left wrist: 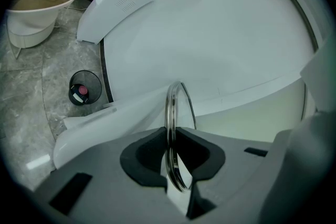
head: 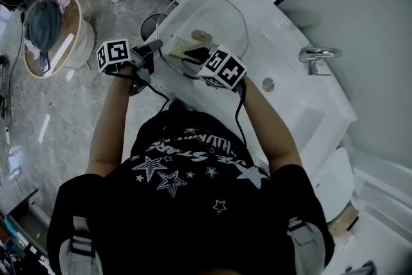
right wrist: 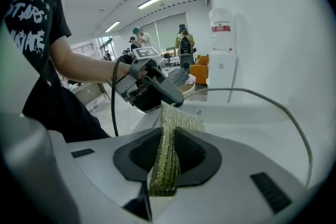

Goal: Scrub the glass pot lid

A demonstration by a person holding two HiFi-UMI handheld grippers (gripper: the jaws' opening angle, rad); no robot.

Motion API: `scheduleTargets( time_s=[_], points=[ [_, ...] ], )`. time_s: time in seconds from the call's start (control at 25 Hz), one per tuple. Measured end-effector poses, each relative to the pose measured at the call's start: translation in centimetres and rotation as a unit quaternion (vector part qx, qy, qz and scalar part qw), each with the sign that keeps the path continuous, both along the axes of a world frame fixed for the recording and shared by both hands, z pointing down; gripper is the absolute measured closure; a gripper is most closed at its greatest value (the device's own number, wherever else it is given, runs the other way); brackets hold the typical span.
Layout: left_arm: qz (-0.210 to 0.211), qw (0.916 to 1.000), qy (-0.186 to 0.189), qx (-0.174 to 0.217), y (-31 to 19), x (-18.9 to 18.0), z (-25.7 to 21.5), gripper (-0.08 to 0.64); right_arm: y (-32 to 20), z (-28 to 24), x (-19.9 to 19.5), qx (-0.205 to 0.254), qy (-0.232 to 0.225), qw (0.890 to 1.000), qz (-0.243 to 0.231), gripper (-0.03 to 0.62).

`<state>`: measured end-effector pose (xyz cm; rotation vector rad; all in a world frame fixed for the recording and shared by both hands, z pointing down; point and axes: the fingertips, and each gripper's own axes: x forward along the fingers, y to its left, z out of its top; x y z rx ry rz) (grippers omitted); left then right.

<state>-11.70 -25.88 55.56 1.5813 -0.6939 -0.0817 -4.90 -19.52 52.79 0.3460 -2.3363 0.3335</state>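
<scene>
The left gripper (left wrist: 172, 139) gripped the lid (left wrist: 170, 102) by its rim at lower centre. The right gripper (right wrist: 165, 139) pinched a sponge (right wrist: 178, 119), with the white counter (left wrist: 220, 34) wide behind.

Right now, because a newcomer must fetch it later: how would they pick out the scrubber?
Find the white tub, then the glass pot lid held over its edge. The scrubber is pinched in the right gripper at that lid: the only olive-gold, glittery woven thing there.
</scene>
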Motion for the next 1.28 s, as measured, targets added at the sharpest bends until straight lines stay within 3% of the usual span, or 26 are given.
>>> scheduleTargets(
  time_s=[0.44,0.68,0.92,1.12,1.28],
  points=[
    [-0.007,1.0,-0.007,-0.001,-0.1,-0.1,0.2,0.497,2.7,-2.4,-1.7,-0.108,-0.099,0.989,-0.006,0.515],
    [-0.007,1.0,-0.005,0.001,0.0,0.0,0.2,0.497,2.5,-3.5,-1.3,-0.128,-0.138,0.982,0.014,0.515],
    [-0.008,1.0,-0.004,0.002,0.1,0.0,0.2,0.497,0.2,-4.3,0.7,-0.069,-0.12,0.989,0.043,0.52],
    [-0.009,1.0,-0.004,0.003,0.1,0.0,0.2,0.497,-3.4,-5.0,3.4,0.02,-0.059,0.997,0.051,0.52],
    [-0.009,0.9999,-0.005,0.005,0.1,0.0,0.1,0.497,-6.8,-4.8,5.8,0.098,0.017,0.993,0.061,0.522]
  ],
)
